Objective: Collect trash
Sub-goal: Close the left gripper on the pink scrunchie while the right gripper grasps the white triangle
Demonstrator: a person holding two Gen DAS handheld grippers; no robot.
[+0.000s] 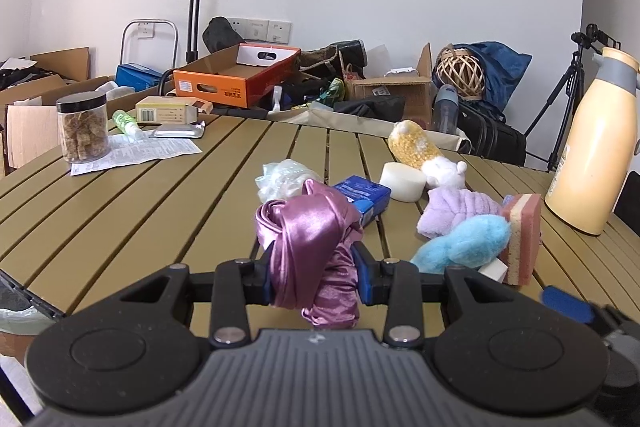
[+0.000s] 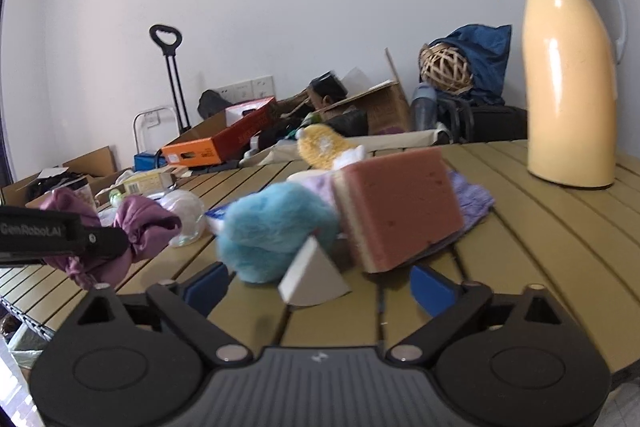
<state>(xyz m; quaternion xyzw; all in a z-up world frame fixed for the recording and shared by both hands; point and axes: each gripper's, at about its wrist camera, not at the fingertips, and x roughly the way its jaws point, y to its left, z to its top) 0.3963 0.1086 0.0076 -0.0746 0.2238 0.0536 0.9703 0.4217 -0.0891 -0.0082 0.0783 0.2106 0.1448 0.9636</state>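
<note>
Trash on my left side is a knotted bundle of pink satin cloth (image 1: 312,247), pinched tight between the blue pads of my left tool (image 1: 316,277) and lifted clear of the slatted desk (image 1: 120,203). My left view also takes in the far corner: a jar of brown snacks (image 1: 82,131) standing on a printed paper sheet (image 1: 136,151), neither clear in the right view. Beyond the cloth I see a blue packet (image 1: 366,197), a white round block (image 1: 402,181) and a crumpled clear bag (image 1: 282,179).

My right tool (image 2: 320,285) stands wide open, gripping nothing; a small white wedge (image 2: 312,277) sits between its fingers without being pressed. Just past it lie a fluffy blue ball (image 2: 272,227) and a pink sponge (image 2: 400,211) standing on edge. Only the right view shows the cream thermos (image 2: 570,75) whole, and the left tool from the side with the cloth hanging.
</note>
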